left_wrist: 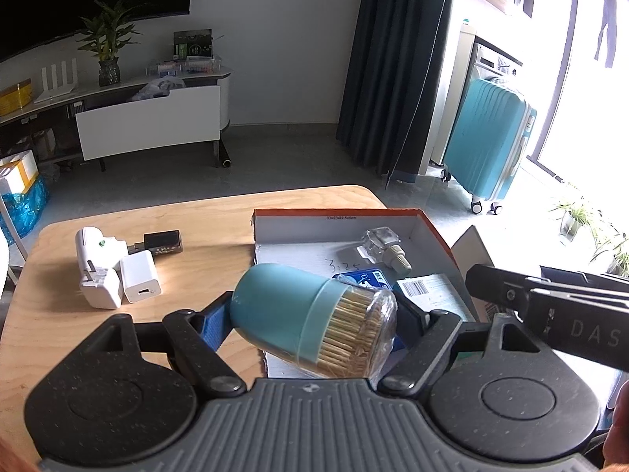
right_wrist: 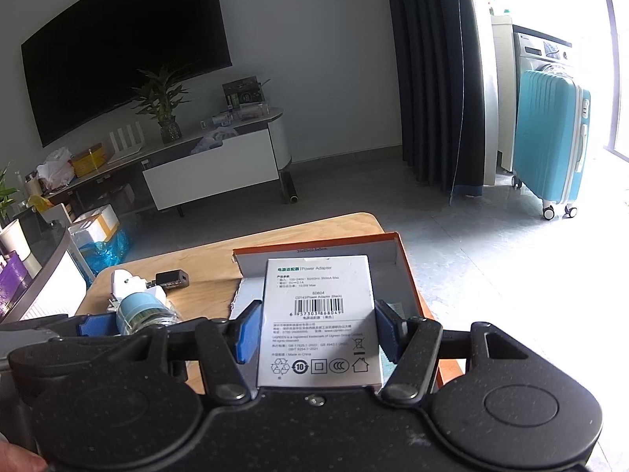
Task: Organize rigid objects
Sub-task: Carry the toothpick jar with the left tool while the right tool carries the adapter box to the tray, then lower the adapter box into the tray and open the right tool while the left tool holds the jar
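Both grippers grasp items over the open box.
Left gripper (left_wrist: 314,314) clamps a tilted blue toothpick jar (left_wrist: 310,318); right gripper (right_wrist: 316,330) clamps a white carton (right_wrist: 319,314) reading "Power Adapter". The orange-edged box (left_wrist: 432,232), marked "3:25", holds a clear bottle (left_wrist: 379,242) and a blue packet (left_wrist: 367,277).

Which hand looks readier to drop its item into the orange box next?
Probably the right. Its gripper holds the white adapter box already above the inside of the orange box. The left gripper holds the toothpick jar over the box's near edge, partly above the table.
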